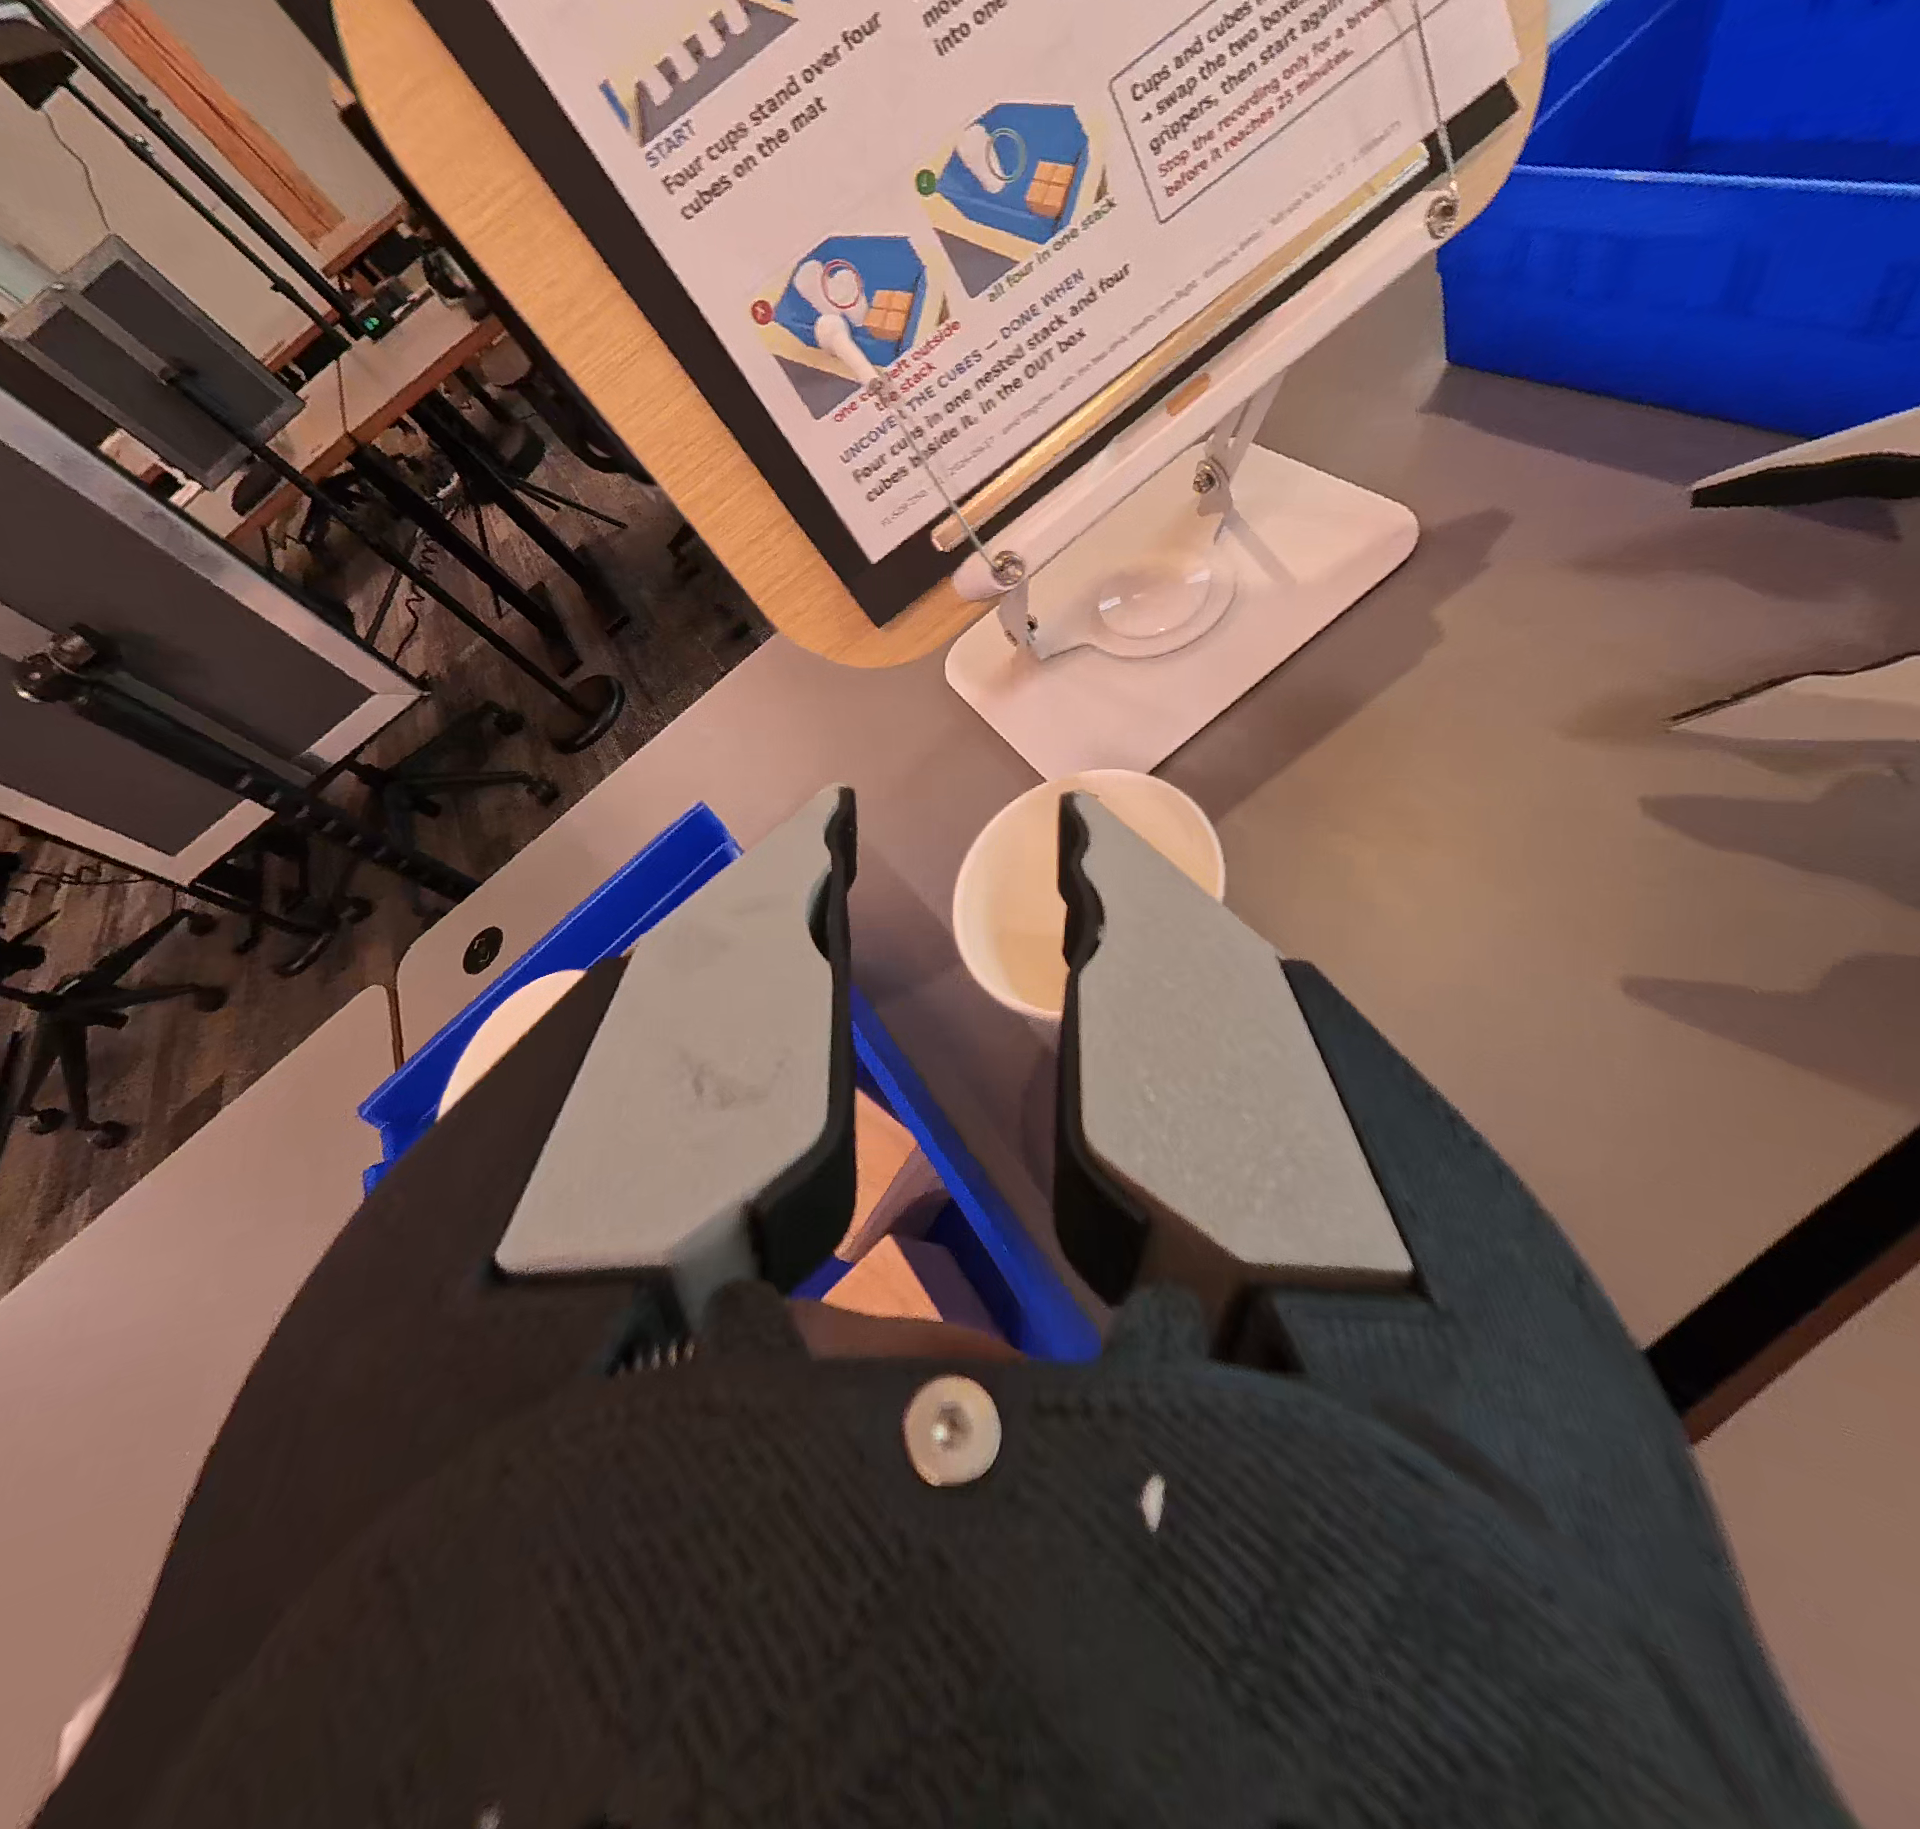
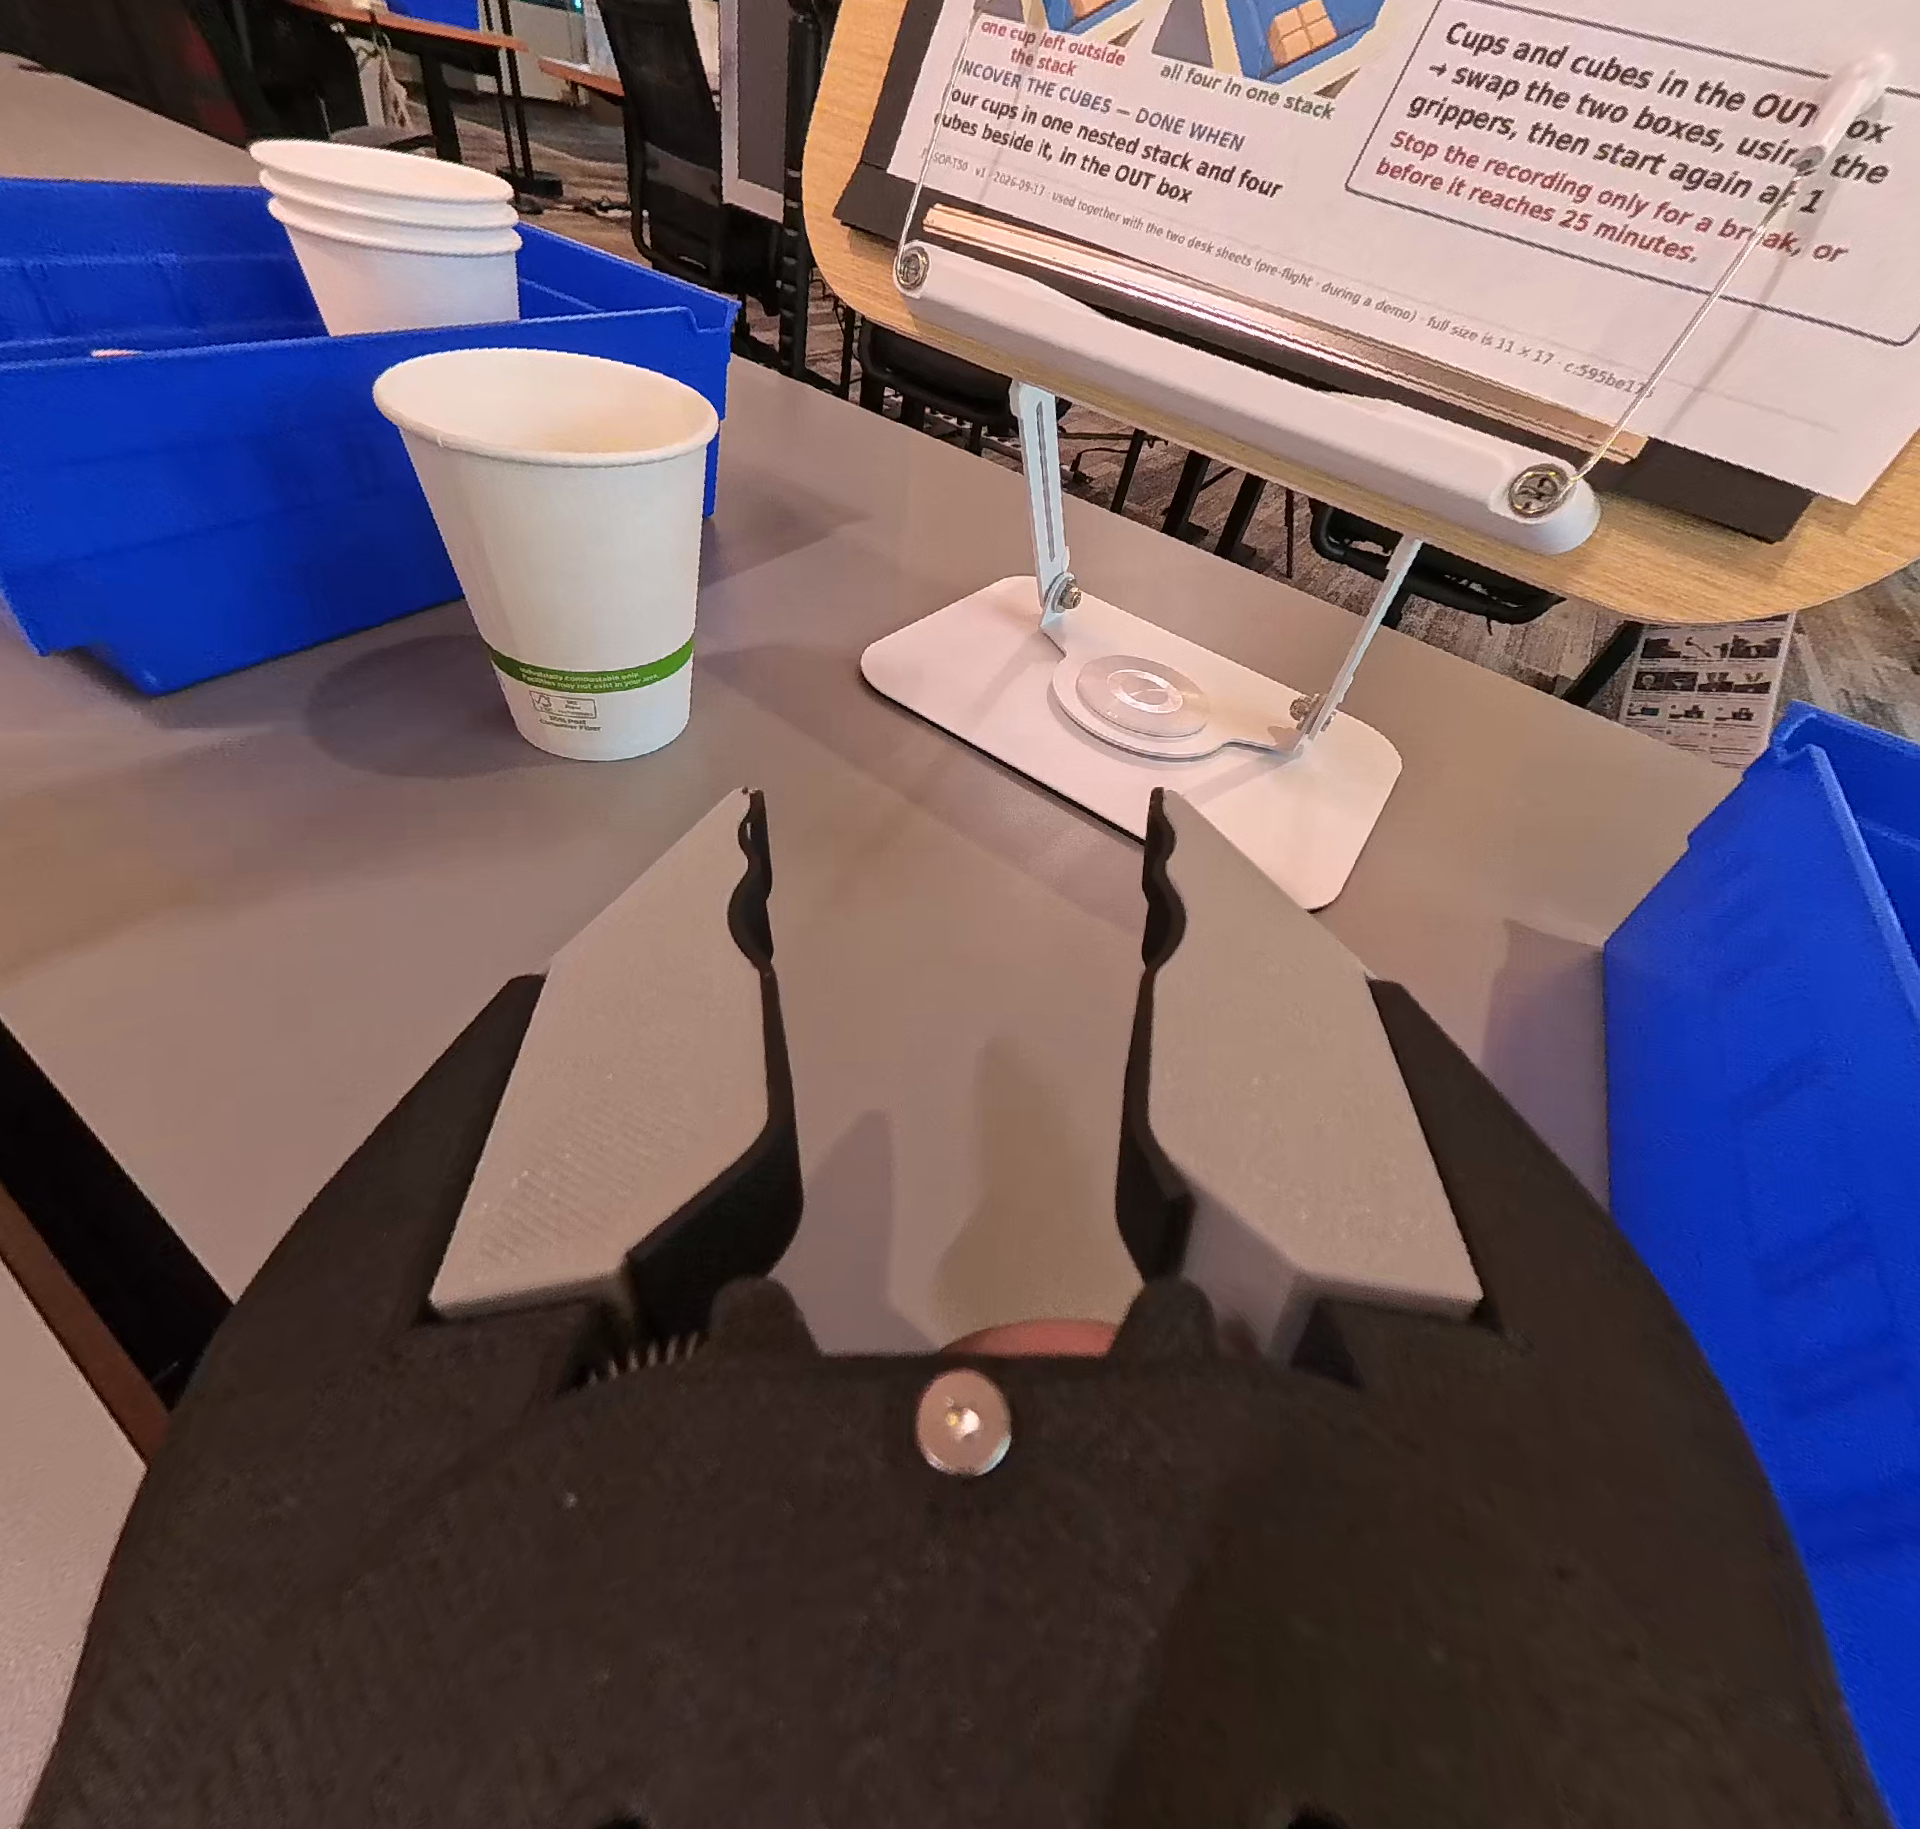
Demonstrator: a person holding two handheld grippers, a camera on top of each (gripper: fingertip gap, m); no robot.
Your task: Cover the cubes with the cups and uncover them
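Note:
A single white paper cup [image 2: 561, 553] with a green band stands mouth up on the grey table, next to a blue bin [image 2: 208, 491]. A nested stack of three white cups [image 2: 400, 241] stands in that bin. In the left wrist view the bin [image 1: 665, 906] holds wooden cubes [image 1: 888, 1192], seen between my fingers. My left gripper [image 1: 958, 813] is open and empty, above the bin's edge and the single cup [image 1: 1013, 906]. My right gripper [image 2: 956, 813] is open and empty over bare table, to the right of the cup. Its fingers [image 1: 1808, 475] show at the right edge of the left wrist view.
A white stand base [image 2: 1143, 730] carries a tilted wooden board with a printed sheet [image 2: 1351, 169], just behind both grippers. A second blue bin [image 2: 1787, 1156] sits at the right, also in the left wrist view [image 1: 1714, 273]. The table edge drops off to the left [image 1: 623, 771]. My right tips are about 20 cm from the single cup [image 1: 1013, 906], my left tips only 11 cm. The right camera catches it too, in the right wrist view [image 2: 540, 369].

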